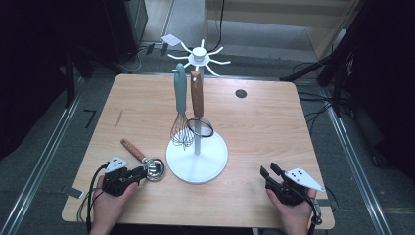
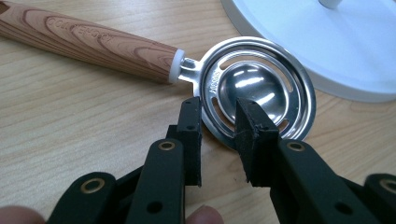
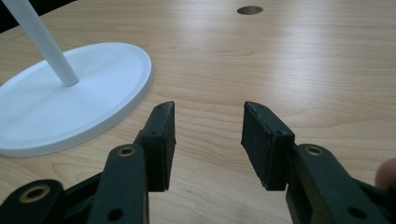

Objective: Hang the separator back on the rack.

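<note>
Standing on grey carpet between two metal floor rails, a light wood-grain table [image 1: 274,122] carried a white utensil stand [image 1: 197,156] with a round base, a central pole and radial hooks at its top. A teal-handled whisk [image 1: 181,107] and a wood-handled utensil [image 1: 197,98] hung from the hooks. A dark round hole [image 1: 241,93] marked the far right of the tabletop; the room beyond lay in shadow, with cables on the floor. The egg separator [image 1: 147,161], a steel slotted bowl on a wood-grain handle, lay flat on the table just left of the stand's base. The left hand-held gripper [image 2: 218,135] had its jaws set astride the bowl's near rim, not visibly clamped. The right hand-held gripper [image 3: 208,140] rested near the front right edge, jaws parted and holding nothing.
</note>
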The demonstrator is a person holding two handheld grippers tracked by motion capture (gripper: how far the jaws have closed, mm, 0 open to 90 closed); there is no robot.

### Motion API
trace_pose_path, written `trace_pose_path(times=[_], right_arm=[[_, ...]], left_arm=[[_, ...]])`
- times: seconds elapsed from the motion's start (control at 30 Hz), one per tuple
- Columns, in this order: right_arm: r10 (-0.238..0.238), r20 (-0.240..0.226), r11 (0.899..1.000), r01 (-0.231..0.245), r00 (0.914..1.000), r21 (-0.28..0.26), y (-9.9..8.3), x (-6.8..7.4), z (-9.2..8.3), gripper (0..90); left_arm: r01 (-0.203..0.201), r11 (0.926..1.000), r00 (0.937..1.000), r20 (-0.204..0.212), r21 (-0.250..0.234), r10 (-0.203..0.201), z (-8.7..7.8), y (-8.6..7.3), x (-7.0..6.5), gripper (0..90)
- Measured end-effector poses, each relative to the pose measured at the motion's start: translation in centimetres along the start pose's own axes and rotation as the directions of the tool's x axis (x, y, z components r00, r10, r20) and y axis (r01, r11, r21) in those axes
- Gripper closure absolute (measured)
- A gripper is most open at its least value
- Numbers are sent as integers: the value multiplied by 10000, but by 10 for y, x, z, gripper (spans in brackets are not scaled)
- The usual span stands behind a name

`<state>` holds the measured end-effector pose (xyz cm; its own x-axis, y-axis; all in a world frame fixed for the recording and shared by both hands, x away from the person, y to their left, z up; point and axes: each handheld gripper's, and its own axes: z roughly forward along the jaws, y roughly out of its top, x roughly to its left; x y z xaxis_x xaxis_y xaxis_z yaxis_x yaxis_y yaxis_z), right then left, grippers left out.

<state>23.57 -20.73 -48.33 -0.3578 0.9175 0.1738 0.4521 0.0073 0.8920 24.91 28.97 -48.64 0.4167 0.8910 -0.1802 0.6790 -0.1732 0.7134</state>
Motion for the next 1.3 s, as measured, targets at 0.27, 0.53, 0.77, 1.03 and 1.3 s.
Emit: trace_pose_path(times=[0.27, 0.53, 0.77, 1.03, 1.3], right_arm=[[14, -135, 10000, -13, 9999, 75, -1, 2, 3, 566], [37, -321, 9998, -31, 9995, 182, -2, 6, 4, 572], [-181, -665, 9997, 191, 9976, 147, -1, 17, 5, 573], [-468, -1348, 9986, 494, 9898, 164, 0, 42, 9, 583], [-495, -2288, 9966, 631, 9722, 524, -7, 74, 23, 619]], left_arm=[[0, 10000, 9997, 230, 50, -1, -6, -8, -5, 744], [-104, 9998, 9988, 490, 139, 97, -15, -20, -18, 743], [-167, 9996, 9963, 843, 212, 148, -15, -25, -36, 741], [-601, 9979, 9927, 1065, 251, 571, -10, -29, -61, 742], [-908, 9956, 9868, 1371, 236, 868, -4, -30, -81, 738]])
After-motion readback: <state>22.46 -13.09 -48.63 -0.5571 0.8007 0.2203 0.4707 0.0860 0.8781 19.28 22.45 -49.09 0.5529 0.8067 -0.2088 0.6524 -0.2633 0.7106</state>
